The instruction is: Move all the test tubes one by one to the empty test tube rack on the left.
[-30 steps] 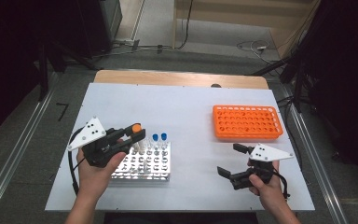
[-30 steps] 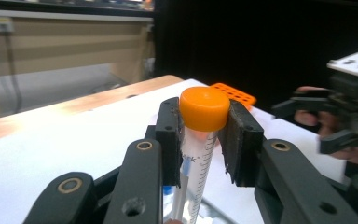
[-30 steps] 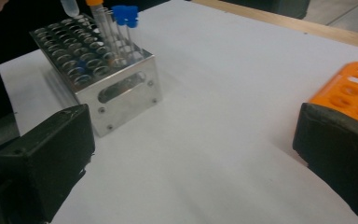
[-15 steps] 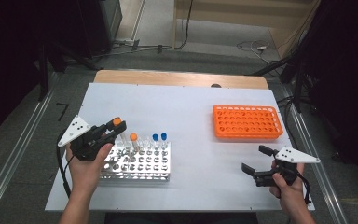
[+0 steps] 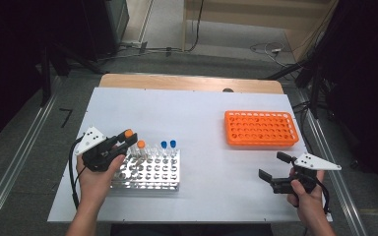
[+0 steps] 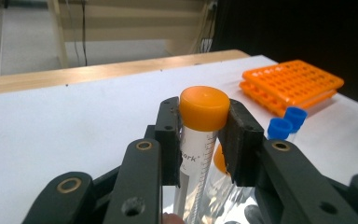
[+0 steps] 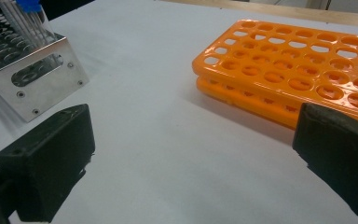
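**Entry: orange-capped tube, carried by left tongs**

Item 1. Left tongs: clenched on the orange-capped tube, pads either side just under the cap. In the high view I see them lower left of the frame, at the left end of the metal rack. Since a second ago they have drifted left and sunk toward the rack's near-left corner, tube with them.

Item 2. Second orange-capped tube and two blue-capped tubes: standing in the rack's far row.

Item 3. Right tongs: released, nothing between the pads. They have slid right, now lower right of the frame, apart from the orange rack, which stands empty.

Item 4. White surface.

Reading: I judge the held tube is being brought down to a rack hole, not yet seated.
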Motion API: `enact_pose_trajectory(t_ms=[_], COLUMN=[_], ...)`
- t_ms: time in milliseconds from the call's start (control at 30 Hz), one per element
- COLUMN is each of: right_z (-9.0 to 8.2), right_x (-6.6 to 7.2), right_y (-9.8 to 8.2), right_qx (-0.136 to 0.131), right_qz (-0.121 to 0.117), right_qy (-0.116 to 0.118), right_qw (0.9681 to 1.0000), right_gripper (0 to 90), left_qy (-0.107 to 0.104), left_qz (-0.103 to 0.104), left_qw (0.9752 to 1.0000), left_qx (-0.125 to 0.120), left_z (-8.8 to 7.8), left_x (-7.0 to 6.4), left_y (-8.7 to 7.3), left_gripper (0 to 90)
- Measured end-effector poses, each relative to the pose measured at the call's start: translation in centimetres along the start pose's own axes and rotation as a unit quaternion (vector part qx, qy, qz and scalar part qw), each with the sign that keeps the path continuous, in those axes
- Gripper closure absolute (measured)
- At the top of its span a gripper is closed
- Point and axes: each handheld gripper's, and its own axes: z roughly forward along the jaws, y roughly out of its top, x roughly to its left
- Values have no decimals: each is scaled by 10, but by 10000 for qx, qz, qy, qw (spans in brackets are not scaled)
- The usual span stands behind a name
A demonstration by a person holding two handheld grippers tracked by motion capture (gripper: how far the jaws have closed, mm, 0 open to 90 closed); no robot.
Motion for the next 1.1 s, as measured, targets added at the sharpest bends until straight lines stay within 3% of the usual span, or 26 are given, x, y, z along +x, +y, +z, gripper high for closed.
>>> enact_pose_trajectory(t_ms=[333,567,800,1100], right_z=[4,5,4,3], right_x=[-1,-3,-7,-13], right_y=[-1,-1,-3,-5], right_qx=[43,3,-40,-60], right_qz=[-20,-26,-21,-22], right_qy=[7,0,-27,-83], right_qw=[10000,10000,10000,9999], right_gripper=[0,0,0,0], left_qy=[-82,-220,-336,-434], left_qz=[-116,-191,-269,-218], left_qw=[9998,9996,9991,9988], left_qx=[138,61,26,7], left_z=[-4,-15,-28,-45], left_x=[0,-1,0,4], left_y=[-4,-1,-8,-22], left_gripper=[612,434,163,16])
